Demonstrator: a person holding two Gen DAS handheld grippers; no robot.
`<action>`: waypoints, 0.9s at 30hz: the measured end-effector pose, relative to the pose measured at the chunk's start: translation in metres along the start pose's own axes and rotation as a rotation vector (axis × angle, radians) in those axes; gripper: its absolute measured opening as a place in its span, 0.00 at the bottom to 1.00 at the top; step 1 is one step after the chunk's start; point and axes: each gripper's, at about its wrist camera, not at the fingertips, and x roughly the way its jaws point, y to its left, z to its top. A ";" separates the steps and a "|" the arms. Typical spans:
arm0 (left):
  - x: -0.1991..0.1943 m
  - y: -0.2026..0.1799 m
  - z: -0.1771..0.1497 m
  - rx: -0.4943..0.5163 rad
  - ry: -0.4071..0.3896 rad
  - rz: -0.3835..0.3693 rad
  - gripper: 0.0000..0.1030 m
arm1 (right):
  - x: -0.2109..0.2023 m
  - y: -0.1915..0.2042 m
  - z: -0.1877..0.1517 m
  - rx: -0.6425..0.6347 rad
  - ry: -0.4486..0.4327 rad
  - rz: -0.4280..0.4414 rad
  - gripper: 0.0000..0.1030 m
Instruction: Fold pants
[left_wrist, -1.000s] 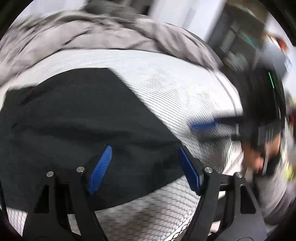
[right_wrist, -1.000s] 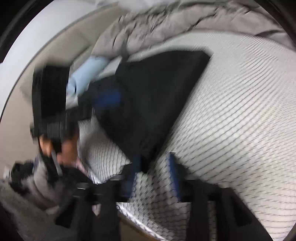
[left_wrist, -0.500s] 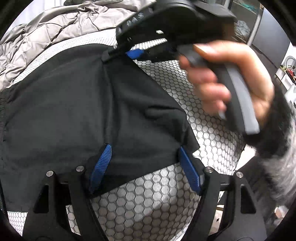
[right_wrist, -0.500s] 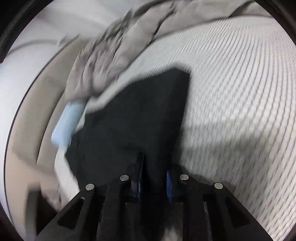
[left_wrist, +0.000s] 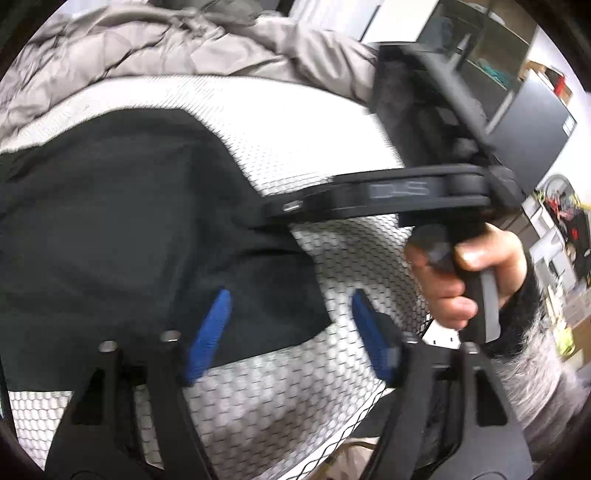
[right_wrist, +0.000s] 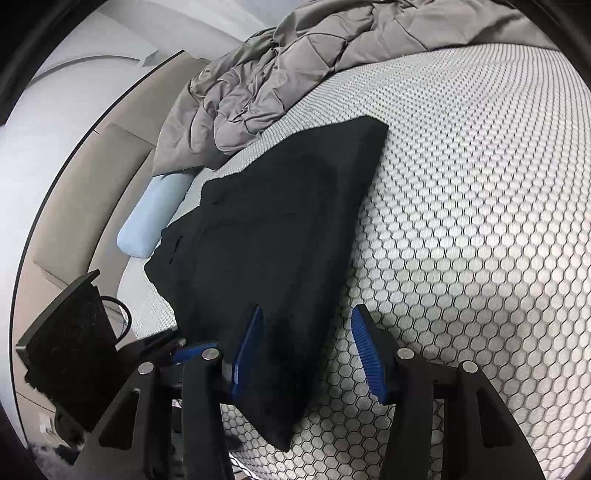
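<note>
We see the pants (right_wrist: 280, 236) as black matt cloth, soft and faintly fuzzy, lying in smooth layers. Under them the mattress cover (right_wrist: 480, 221) is a pale woven mesh with a raised honeycomb texture. The comforter (right_wrist: 280, 74) is grey quilted cloth with a slight sheen, much crumpled. A pale blue pillow (right_wrist: 155, 218) looks smooth. The right gripper (right_wrist: 306, 350) is matt black plastic with small bright metal pins, and its ribbed blue pads (right_wrist: 365, 354) look rubbery. The left gripper (left_wrist: 288, 332) looks the same. A sleeve (left_wrist: 535, 373) is fluffy grey knit.
</note>
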 end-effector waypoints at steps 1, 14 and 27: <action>0.001 -0.008 -0.003 0.030 -0.002 0.008 0.48 | 0.006 -0.004 -0.001 0.023 0.015 -0.005 0.45; 0.017 -0.040 -0.034 0.178 -0.009 0.191 0.00 | 0.018 -0.009 0.004 0.048 0.015 0.030 0.09; -0.036 -0.016 -0.032 0.066 -0.093 0.075 0.18 | -0.026 -0.014 -0.004 0.047 -0.002 0.090 0.49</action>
